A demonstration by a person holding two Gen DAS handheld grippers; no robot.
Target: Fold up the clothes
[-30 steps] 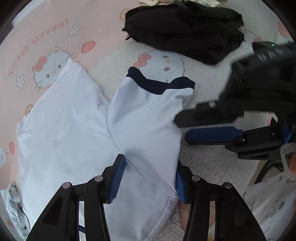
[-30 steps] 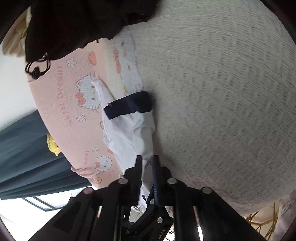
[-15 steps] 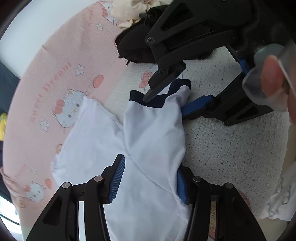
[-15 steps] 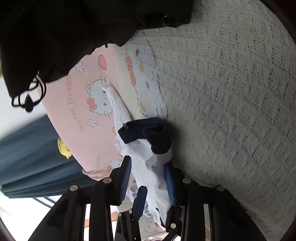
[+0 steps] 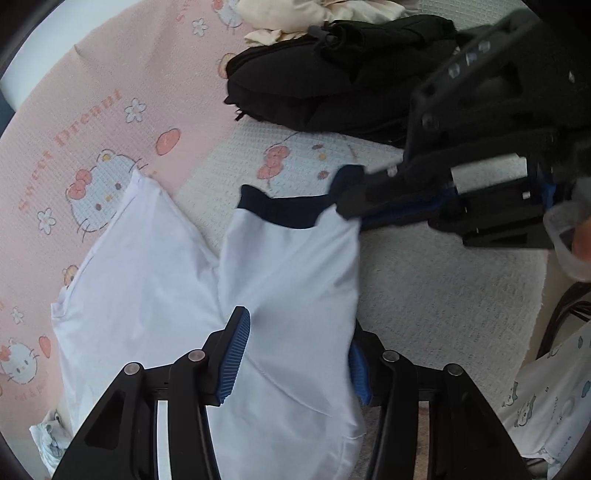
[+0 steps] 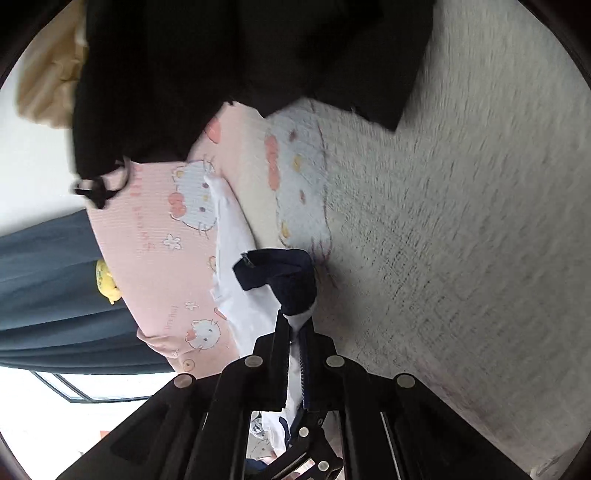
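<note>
Straddling the near part of a white cotton garment with a navy cuff band [image 5: 288, 266], the left hand-held gripper [image 5: 295, 365] stands with its blue ribbed pads partly spread; the cloth lies between them, but whether the pads press on it cannot be told. The garment lies spread on a bed, partly on a pink cartoon-cat printed sheet [image 5: 122, 122] and partly on a white waffle-weave blanket [image 5: 436, 280].

Further out, the right hand-held gripper [image 5: 354, 214] reaches in from the right side of the left wrist view. Its jaws have just been closing and now stand pressed together, pinching the sleeve end right at the navy cuff band [image 6: 284, 277], with white cloth running back between the two fingers.

Beyond the garment, a pile of black clothing [image 5: 332, 85] lies on the blanket, well apart from the white piece. Behind that pile sits a crumpled cream-coloured fabric [image 5: 306, 18].

At the far left of the right wrist view, a dark blue curtain [image 6: 48, 277] hangs beside the bed, with a small yellow toy-like object [image 6: 105, 280] against it.
</note>
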